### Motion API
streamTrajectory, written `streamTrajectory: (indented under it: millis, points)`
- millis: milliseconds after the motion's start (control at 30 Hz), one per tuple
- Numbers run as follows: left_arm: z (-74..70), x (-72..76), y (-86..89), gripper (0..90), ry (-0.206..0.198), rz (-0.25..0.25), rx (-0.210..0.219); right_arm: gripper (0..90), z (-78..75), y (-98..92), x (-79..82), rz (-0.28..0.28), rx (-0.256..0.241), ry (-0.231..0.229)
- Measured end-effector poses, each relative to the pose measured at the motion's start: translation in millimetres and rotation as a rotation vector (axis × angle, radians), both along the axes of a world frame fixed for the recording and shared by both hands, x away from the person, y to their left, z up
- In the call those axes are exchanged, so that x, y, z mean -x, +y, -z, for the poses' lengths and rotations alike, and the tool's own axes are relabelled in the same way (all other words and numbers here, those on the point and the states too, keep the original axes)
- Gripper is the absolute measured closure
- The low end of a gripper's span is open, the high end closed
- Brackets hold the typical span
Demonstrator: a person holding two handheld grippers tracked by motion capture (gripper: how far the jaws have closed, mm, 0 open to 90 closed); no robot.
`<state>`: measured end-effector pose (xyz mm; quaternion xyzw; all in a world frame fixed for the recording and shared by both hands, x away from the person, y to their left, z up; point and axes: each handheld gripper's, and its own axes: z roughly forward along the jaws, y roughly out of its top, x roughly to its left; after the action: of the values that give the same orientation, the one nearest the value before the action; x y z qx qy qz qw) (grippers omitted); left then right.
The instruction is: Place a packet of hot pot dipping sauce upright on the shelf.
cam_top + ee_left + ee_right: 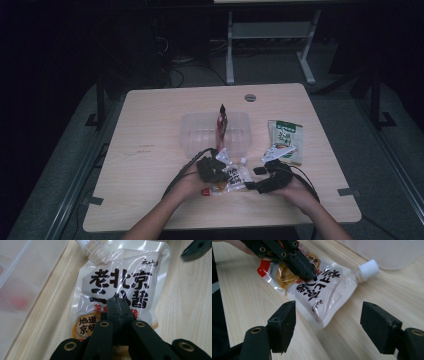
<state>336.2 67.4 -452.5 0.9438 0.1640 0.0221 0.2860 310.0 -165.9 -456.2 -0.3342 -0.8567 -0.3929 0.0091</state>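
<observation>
Both our hands low at the near edge, tools angled toward each other.

Our left black two-jaw tool [117, 312] has its jaws pressed together, tips pointing forward and down. Our right black two-jaw tool [328, 322] holds its jaws spread wide, nothing between them. Our forearms come in from below, converging, wrists just above the tabletop.
</observation>
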Motion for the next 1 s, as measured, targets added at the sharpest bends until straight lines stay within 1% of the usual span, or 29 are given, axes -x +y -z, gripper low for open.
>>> streamTrajectory:
  millis: [67, 133, 167, 200, 233, 300, 400, 433, 467, 533, 567, 600, 667, 733, 800, 833, 900, 1000]
  points:
    - [-0.2, -0.5, 0.3, 90.0, -0.001, 0.006, -0.005, 28.4, 2.5, 3.8, -2.2, 0.004, -0.002, 0.015]
    - [0.1, -0.9, 0.3, 90.0, 0.005, 0.001, 0.001, 29.1, 5.9, 7.1, -4.7, 0.011, -0.019, 0.029]
    - [-0.3, -1.8, 1.0, 90.0, 0.002, 0.010, -0.007, 29.3, 8.0, 9.9, -6.7, 0.013, -0.019, 0.040]
    - [-0.3, -1.8, 1.1, 90.0, 0.003, 0.008, -0.007, 29.9, 9.3, 12.1, -8.0, 0.013, -0.014, 0.044]
    - [0.8, -0.6, 0.4, 90.0, 0.007, -0.007, 0.012, 30.3, 10.4, 14.4, -9.4, 0.010, -0.014, 0.047]
    - [0.3, -1.2, 1.3, 90.0, 0.001, 0.003, 0.003, 31.6, 12.1, 18.1, -11.8, 0.005, -0.020, 0.054]
    - [0.8, -0.7, 1.3, 90.0, 0.003, -0.003, 0.012, 33.7, 12.7, 23.9, -13.5, -0.004, -0.034, 0.064]
    - [1.2, -0.3, 1.0, 90.0, 0.003, -0.009, 0.020, 36.9, 12.7, 25.1, -13.3, -0.006, -0.034, 0.065]
    - [1.1, -0.4, 1.2, 90.0, 0.001, -0.006, 0.017, 40.3, 12.9, 25.4, -13.2, -0.012, -0.034, 0.061]
    - [1.2, -0.2, 1.3, 90.0, 0.000, -0.006, 0.017, 47.3, 13.8, 24.5, -13.5, -0.029, -0.051, 0.084]
    - [1.2, -0.2, 1.3, 90.0, -0.002, -0.008, 0.019, 49.9, 14.1, 24.5, -13.5, -0.027, -0.060, 0.099]
    - [1.4, -0.2, 1.4, 90.0, 0.000, -0.011, 0.022, 52.4, 14.6, 24.6, -13.9, -0.027, -0.064, 0.102]
    - [1.1, -0.7, 1.8, 90.0, 0.004, -0.006, 0.016, 56.2, 15.3, 25.1, -15.5, -0.033, -0.073, 0.116]
    - [1.6, -0.3, 1.4, 90.0, 0.007, -0.015, 0.026, 60.4, 16.4, 26.9, -19.0, -0.039, -0.088, 0.143]
    - [1.5, -0.4, 1.7, 90.0, 0.007, -0.012, 0.025, 63.7, 16.5, 28.9, -20.7, -0.052, -0.086, 0.146]
    - [1.1, -1.0, 2.3, 90.0, 0.004, -0.002, 0.016, 65.7, 15.9, 29.0, -20.4, -0.051, -0.083, 0.146]
    - [1.6, -0.8, 2.1, 90.0, 0.009, -0.008, 0.027, 70.5, 15.6, 28.9, -20.6, -0.050, -0.080, 0.143]
    - [1.9, -1.7, 3.5, 90.0, 0.019, -0.010, 0.033, 73.5, 14.8, 29.6, -23.5, -0.059, -0.083, 0.153]
